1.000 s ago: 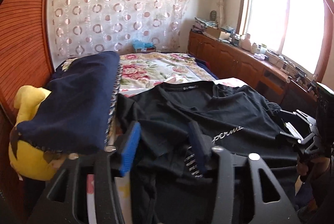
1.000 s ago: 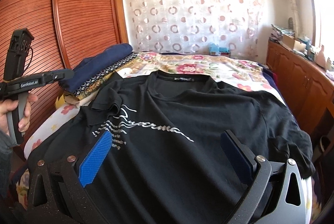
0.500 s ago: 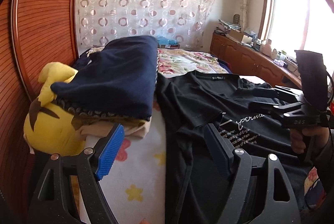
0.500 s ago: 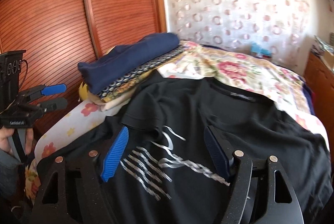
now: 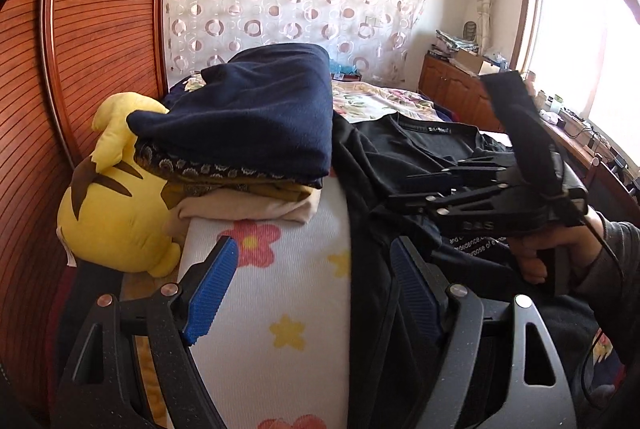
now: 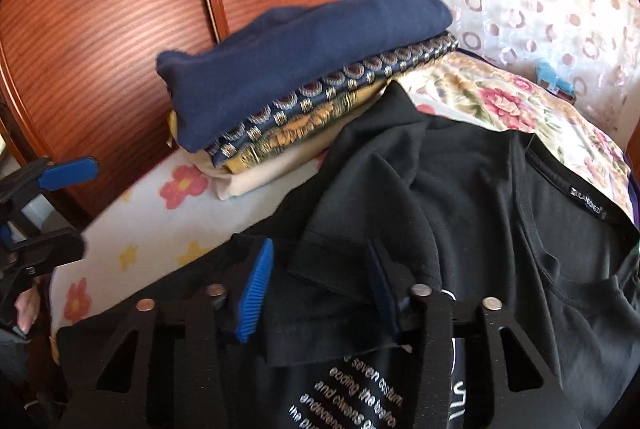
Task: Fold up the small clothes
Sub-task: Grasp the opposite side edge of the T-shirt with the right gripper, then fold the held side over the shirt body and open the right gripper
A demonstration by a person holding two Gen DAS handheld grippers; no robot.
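Right hand-held gripper (image 6: 316, 293) swung over to black T-shirt (image 6: 500, 229) sleeve on bed (image 5: 272, 329), jaws closing around it. Left hand-held gripper (image 5: 312, 293) wide, empty. Folded stack (image 5: 256, 133) done; shirt unfolded.

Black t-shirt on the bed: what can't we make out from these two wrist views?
- Black t-shirt, right wrist view: white print partly covered by the right gripper, whose jaws are closing around the sleeve; the bottom edge cuts it off too.
- Left wrist view: the right gripper blocks the shirt's chest.
- Hem: outside both views.
- Collar label: too small to read.
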